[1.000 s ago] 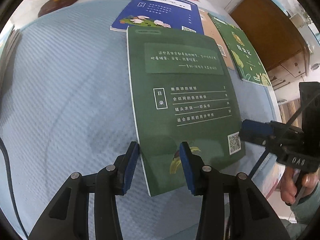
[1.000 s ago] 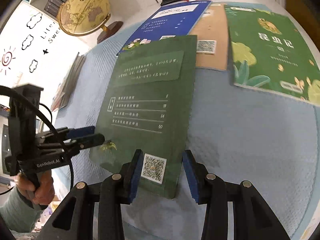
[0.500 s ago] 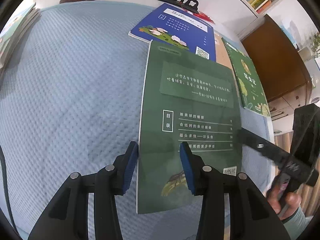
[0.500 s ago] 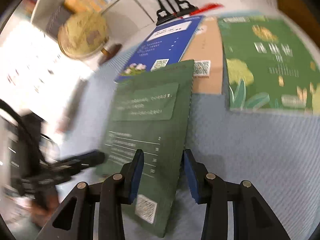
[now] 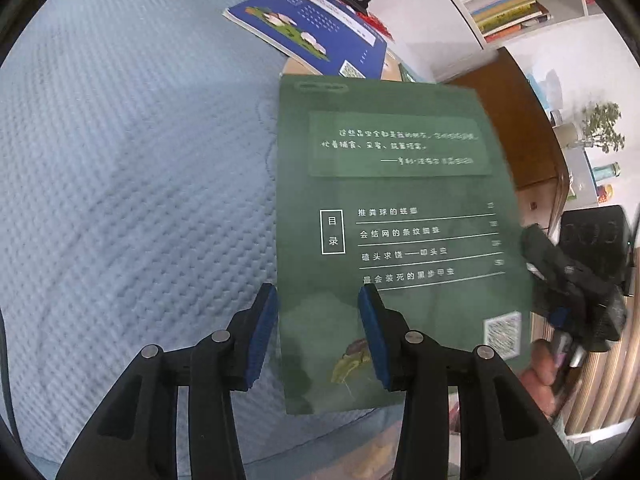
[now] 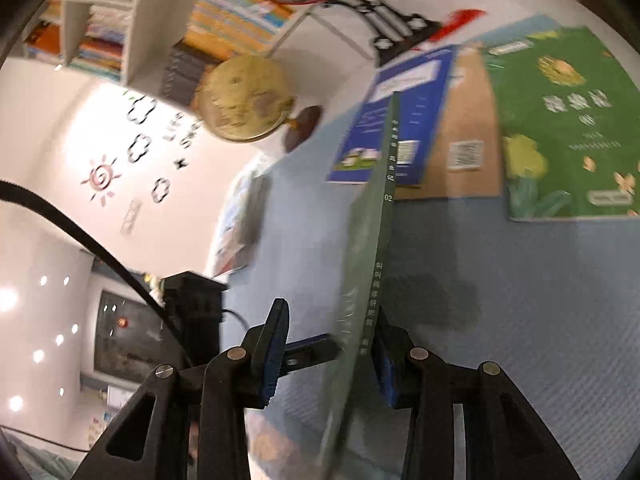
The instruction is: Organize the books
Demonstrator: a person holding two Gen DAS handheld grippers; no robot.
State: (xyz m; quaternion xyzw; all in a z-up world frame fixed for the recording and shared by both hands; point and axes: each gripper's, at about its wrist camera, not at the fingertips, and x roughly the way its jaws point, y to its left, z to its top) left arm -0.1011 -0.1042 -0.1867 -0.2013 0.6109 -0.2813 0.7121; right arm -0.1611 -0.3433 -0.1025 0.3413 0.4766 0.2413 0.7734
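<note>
Okay, step in hand as I read it: tipping the dark green book (image 5: 400,200) up off the desk (image 5: 120,160) so it can go to a pile. It is raised and tilted, its near edge clear of the blue cloth, and it is propped between my two tools rather than pinched. Left gripper (image 5: 318,320): jaws apart, the book's left edge sitting right at the gap, and one finger seems to rest on the back cover; no clamp. Right gripper (image 6: 328,320): jaws apart too, with the book edge-on between them, spine facing me. The right pad is against it and the left pad is clear of it. The blue book (image 5: 312,28), tan book (image 6: 464,120) and bright green book (image 6: 560,120) lie flat at the far side, overlapping. Next I'd say close the right jaws on the spine edge for a real hold, then carry it; the stack (image 6: 236,224) at far left looks the likely spot. Slip risk until clamped.
</note>
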